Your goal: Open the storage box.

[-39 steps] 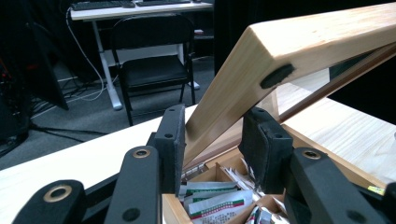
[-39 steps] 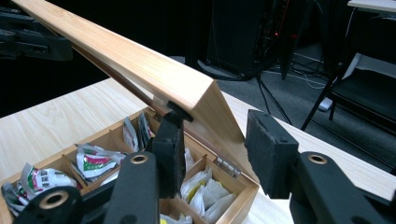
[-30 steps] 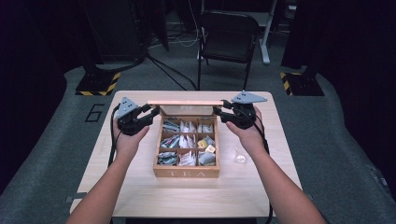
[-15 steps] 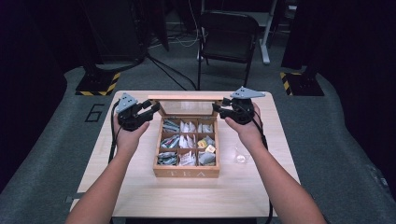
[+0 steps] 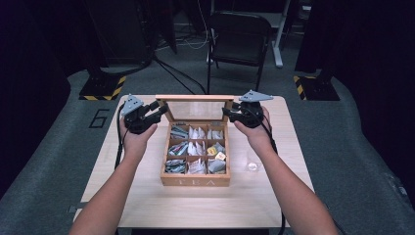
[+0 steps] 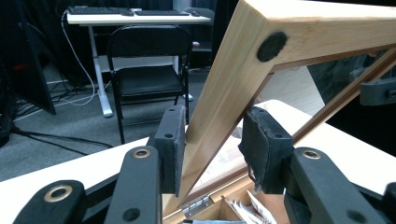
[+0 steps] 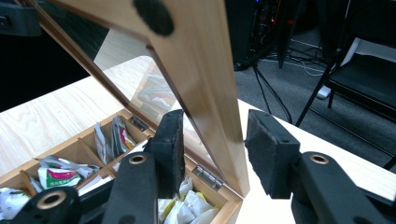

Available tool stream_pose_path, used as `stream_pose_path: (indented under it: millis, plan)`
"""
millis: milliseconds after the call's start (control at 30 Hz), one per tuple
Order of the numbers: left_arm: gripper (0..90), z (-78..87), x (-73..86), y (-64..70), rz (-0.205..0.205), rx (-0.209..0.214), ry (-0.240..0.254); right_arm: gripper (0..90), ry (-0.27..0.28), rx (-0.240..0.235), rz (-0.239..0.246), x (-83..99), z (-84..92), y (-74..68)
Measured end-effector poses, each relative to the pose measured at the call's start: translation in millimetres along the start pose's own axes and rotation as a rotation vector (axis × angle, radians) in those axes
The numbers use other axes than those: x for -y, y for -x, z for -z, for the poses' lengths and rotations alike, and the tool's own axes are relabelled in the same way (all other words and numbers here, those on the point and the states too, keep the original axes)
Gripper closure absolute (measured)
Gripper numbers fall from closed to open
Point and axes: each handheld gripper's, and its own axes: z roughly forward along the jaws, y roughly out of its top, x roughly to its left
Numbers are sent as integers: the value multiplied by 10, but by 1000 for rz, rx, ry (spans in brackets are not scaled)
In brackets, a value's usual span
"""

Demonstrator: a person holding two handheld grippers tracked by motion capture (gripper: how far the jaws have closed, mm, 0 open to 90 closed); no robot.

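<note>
1. Presently straddling the left side rail of the glass-paned lid (image 5: pixel 198 108): left gripper (image 6: pixel 212 151), jaws narrow, one pad touching the wood, the other just clear.
2. Between both grippers: tea box (image 5: pixel 195 180) standing open, lid upright, sachets exposed.
3. Bracketing the right rail, gaps both sides: right gripper (image 7: pixel 215 154), jaws just closing.
4. Outstanding, by judgement: swinging the lid onward and releasing.

tongs (image 7: pixel 212 156): astride lid (image 7: pixel 201 79) edge | tea box (image 7: pixel 70 158): open
</note>
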Motion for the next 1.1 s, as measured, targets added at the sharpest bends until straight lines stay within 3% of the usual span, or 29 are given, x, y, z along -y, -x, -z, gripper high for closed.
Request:
stream_pose_path:
  millis: [333, 633, 800, 1100]
  plan:
    - [606, -57, -47, -34, 1, -6, -5, 608, 9, 2, -9, -3, -62, 58]
    - [597, -126, -64, -93, 28, 0, 2, 619, -11, -15, -8, -67, -100, 123]
    - [590, -178, -28, -108, 14, -11, -23, 621, -9, -14, -19, -77, -118, 139]
    - [619, -235, 3, -154, 5, -9, -23, 627, -15, -10, -25, -111, -153, 172]
